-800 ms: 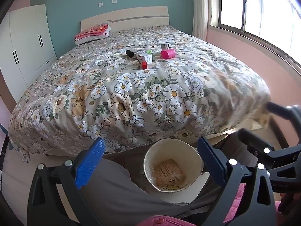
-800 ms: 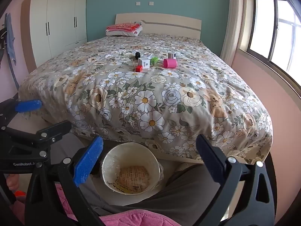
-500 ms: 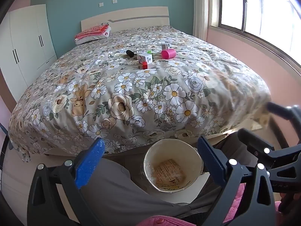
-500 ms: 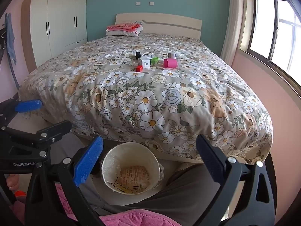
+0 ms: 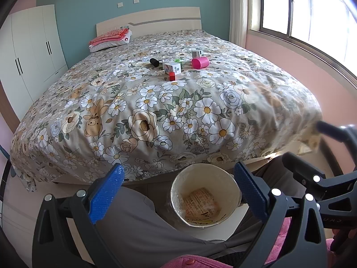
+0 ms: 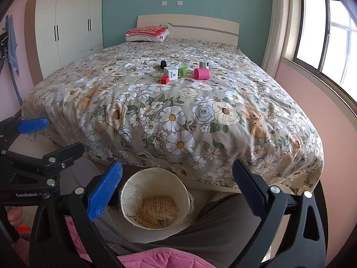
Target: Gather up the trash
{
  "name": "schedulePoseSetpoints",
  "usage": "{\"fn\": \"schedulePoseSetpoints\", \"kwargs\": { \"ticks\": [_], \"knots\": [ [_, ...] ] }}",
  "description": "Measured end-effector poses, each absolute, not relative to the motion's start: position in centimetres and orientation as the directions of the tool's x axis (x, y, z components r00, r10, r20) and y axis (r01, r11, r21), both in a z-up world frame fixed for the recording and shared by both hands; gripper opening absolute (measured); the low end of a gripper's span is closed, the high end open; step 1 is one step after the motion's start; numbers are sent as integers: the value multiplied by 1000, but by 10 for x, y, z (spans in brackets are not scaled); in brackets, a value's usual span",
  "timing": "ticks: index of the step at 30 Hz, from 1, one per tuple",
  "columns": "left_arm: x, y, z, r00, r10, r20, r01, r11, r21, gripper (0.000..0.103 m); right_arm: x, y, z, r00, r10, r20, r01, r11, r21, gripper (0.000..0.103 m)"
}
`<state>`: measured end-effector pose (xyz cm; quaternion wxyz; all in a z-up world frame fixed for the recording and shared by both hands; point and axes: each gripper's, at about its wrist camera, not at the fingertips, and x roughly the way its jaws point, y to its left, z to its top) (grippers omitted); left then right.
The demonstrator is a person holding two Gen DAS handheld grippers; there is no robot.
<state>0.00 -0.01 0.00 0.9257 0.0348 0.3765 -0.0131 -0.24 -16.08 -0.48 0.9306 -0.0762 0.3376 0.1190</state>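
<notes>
Several small trash items lie mid-bed: a pink cylinder (image 5: 200,62) (image 6: 201,73), a white box (image 5: 172,67) (image 6: 171,73), a red block (image 5: 172,76) (image 6: 165,80), a black cylinder (image 5: 154,62) (image 6: 163,63), a green piece (image 6: 183,70) and a grey can (image 5: 196,54) (image 6: 204,64). A cream paper bin (image 5: 204,197) (image 6: 155,198) with a wrapper inside stands on the floor between the person's knees. My left gripper (image 5: 178,192) and my right gripper (image 6: 176,189) are both open and empty, held over the bin, far from the trash.
The bed's floral cover (image 5: 156,111) fills the middle. A folded pink pile lies on a pillow (image 6: 147,32) by the headboard. A white wardrobe (image 6: 67,22) stands on the left, a window (image 6: 323,33) on the right. The person's grey trousers (image 5: 138,227) flank the bin.
</notes>
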Motion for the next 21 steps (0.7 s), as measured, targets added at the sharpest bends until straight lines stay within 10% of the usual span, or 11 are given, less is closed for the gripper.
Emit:
{"fn": "schedulePoseSetpoints", "kwargs": {
  "ticks": [21],
  "knots": [
    [-5, 6, -11, 708, 2, -706, 51, 997, 53, 100, -1, -160, -6, 737, 169, -655, -274, 960, -61, 97]
  ]
}}
